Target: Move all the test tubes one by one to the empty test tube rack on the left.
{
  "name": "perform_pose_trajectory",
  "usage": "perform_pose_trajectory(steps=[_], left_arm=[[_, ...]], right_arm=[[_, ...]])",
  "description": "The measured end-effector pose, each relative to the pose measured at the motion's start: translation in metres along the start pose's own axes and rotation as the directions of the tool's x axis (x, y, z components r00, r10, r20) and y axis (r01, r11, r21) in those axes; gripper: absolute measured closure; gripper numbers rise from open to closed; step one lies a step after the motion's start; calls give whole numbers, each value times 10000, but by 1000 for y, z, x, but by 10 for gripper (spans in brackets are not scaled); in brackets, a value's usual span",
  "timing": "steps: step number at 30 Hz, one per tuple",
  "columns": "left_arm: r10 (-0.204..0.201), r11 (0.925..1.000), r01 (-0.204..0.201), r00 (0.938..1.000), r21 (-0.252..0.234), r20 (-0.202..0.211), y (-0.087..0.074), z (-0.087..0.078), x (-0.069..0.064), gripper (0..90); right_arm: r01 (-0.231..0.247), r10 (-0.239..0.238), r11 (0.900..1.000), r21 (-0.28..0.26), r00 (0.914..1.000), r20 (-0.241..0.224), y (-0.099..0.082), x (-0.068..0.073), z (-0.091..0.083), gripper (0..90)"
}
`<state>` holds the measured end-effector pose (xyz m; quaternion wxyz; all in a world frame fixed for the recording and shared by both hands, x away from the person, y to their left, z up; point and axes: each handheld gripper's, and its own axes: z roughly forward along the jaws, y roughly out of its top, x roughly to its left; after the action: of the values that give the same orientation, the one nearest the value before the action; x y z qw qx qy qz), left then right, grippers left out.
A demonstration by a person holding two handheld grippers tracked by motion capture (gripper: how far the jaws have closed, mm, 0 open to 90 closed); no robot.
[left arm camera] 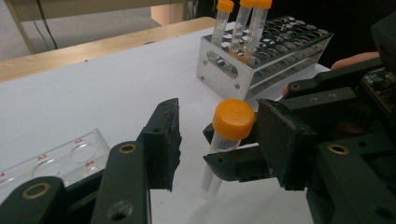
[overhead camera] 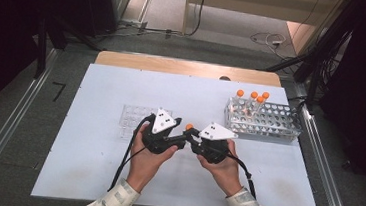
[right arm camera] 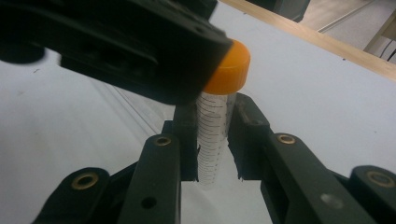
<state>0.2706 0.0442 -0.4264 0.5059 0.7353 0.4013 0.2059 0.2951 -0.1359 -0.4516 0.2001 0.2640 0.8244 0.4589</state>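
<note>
Two grippers meet over one orange-capped tube

In the high view both hands sit low in the middle of the frame, on a white table top [overhead camera: 90, 165], with the left gripper [overhead camera: 178, 122] and the right gripper [overhead camera: 191, 132] pointing toward each other, tips nearly meeting. Between them shows the orange cap of a clear plastic test tube [overhead camera: 189, 127].

In the right gripper view, the right gripper [right arm camera: 212, 140] has its two black jaws pressed against the sides of the clear plastic test tube [right arm camera: 212, 135], which stands upright in the centre of the frame with printed graduation lines on its wall; this gripper is clamped on the tube body below the cap. One dark jaw of the other gripper crosses the upper left of that frame and touches or overlaps the cap's left side (which of the two cannot be told).

In the left gripper view, the left gripper [left arm camera: 218, 135] stands partly open around the orange screw cap [left arm camera: 233, 119], at centre frame. Its right jaw lies against or just beside the cap, while its left jaw stands clearly apart from it, so the cap is between the jaws but not pinched.

At the right middle of the high view stands a perforated metal tube rack [overhead camera: 269, 121] with four more orange-capped tubes [overhead camera: 253, 100] upright in its left end. A clear plastic well plate [overhead camera: 132, 117] lies flat just left of the left gripper
</note>
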Motion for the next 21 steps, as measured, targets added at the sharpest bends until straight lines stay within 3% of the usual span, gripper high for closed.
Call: perform_pose_trajectory(steps=[10,19,21], left_arm=[[94,9998,-97,9997,147,226,-1,3,0,679],[85,9999,-89,9994,134,323,-1,3,0,696],[-20,10000,18,9990,57,438,0,2,2,699]], right_arm=[[30,-30,10000,46,10000,-90,0,3,1,717],[-49,50,10000,27,9999,-106,0,3,1,716],[-92,92,10000,-2,9998,-179,0,3,1,682]])
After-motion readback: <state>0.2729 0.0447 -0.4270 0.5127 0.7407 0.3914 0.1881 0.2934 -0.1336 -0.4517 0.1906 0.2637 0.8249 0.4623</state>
